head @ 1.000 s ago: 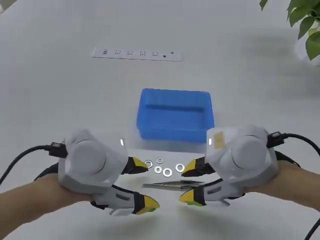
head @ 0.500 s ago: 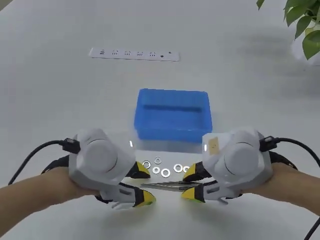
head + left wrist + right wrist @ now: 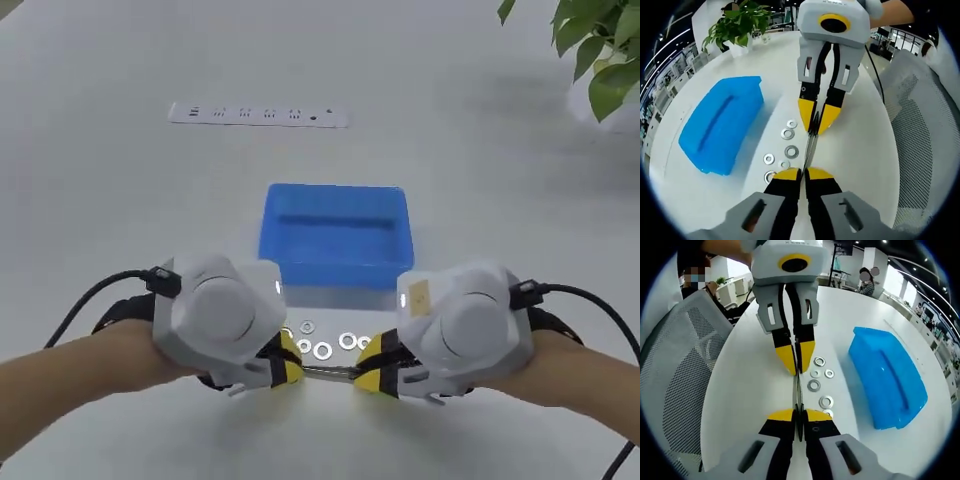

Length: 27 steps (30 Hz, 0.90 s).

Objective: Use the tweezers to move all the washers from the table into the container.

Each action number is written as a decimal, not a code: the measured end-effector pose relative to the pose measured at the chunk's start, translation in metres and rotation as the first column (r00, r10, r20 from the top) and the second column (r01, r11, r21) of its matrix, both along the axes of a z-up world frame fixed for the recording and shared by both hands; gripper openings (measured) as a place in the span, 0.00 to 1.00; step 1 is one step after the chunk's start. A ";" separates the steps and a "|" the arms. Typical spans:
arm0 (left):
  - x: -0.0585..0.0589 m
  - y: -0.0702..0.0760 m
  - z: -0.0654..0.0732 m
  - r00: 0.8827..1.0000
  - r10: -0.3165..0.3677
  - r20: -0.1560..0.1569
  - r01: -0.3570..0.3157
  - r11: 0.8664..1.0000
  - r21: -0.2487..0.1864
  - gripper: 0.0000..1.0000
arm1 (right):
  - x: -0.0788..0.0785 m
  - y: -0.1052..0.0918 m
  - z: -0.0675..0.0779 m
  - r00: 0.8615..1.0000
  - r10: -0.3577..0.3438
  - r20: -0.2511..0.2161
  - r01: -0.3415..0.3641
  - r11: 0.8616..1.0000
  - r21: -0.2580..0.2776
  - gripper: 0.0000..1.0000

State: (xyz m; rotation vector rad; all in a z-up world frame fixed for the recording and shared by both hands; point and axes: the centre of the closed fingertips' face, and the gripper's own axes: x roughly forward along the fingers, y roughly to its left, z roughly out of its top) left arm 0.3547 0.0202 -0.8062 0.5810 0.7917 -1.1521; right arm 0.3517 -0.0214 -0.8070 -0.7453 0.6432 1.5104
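Left gripper view: slim metal tweezers (image 3: 810, 145)

No writing is legible. A small yellow label (image 3: 417, 293) sits on the right gripper (image 3: 368, 372), its print too fine to read. Beyond the blue container (image 3: 335, 262), the power strip (image 3: 258, 114) bears dark marks that are also too small.

Your left claw (image 3: 287, 362) and right claw (image 3: 368, 368) meet tip to tip, each closed on one end of the tweezers (image 3: 328, 371), so each blocks the other's way forward. Just beyond lie the washers (image 3: 322, 350), then the container (image 3: 335, 262). Open worktop (image 3: 100, 200) lies on either side. The power strip (image 3: 258, 114) and plant (image 3: 590, 50) stand well apart.
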 end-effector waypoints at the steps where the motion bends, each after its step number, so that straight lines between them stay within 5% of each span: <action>1: -0.001 -0.001 0.000 1.000 -0.011 0.004 0.011 1.000 0.013 0.07 | 0.000 0.000 0.000 1.000 0.000 -0.001 0.000 1.000 0.002 0.07; 5: -0.005 0.001 0.000 1.000 0.005 -0.028 -0.004 1.000 0.027 0.06 | -0.001 0.000 0.001 1.000 -0.001 -0.011 0.001 0.999 0.034 0.08; 8: -0.007 0.000 0.013 0.987 0.129 -0.091 -0.136 0.988 -0.071 0.06 | -0.001 0.001 0.002 0.998 -0.025 -0.056 0.030 0.995 0.100 0.08; 11: -0.012 -0.003 0.025 0.992 0.107 -0.061 -0.112 0.990 -0.084 0.06 | -0.002 -0.001 0.002 0.998 -0.039 -0.055 0.046 0.992 0.117 0.09; 15: -0.022 -0.010 0.030 0.999 0.051 -0.012 -0.052 0.997 -0.061 0.05 | -0.006 0.001 0.003 0.999 0.036 0.029 -0.039 0.994 0.105 0.09; 18: -0.021 -0.013 0.041 0.996 -0.026 0.089 0.029 0.999 -0.029 0.05 | -0.007 0.001 0.004 0.992 0.078 0.094 -0.087 0.992 0.088 0.09; 25: -0.021 -0.028 0.064 0.990 -0.026 0.137 0.038 0.996 -0.081 0.04 | -0.007 -0.001 0.010 0.987 0.093 0.128 -0.108 0.987 0.116 0.08; 26: -0.015 -0.042 0.080 0.988 0.016 0.153 0.013 0.982 -0.188 0.04 | -0.013 0.001 0.008 0.990 0.099 0.098 -0.111 0.986 0.126 0.08; 27: -0.014 -0.052 0.088 0.990 0.029 0.137 0.003 0.974 -0.227 0.04 | -0.021 0.002 0.005 0.986 0.135 0.098 -0.146 0.982 0.116 0.08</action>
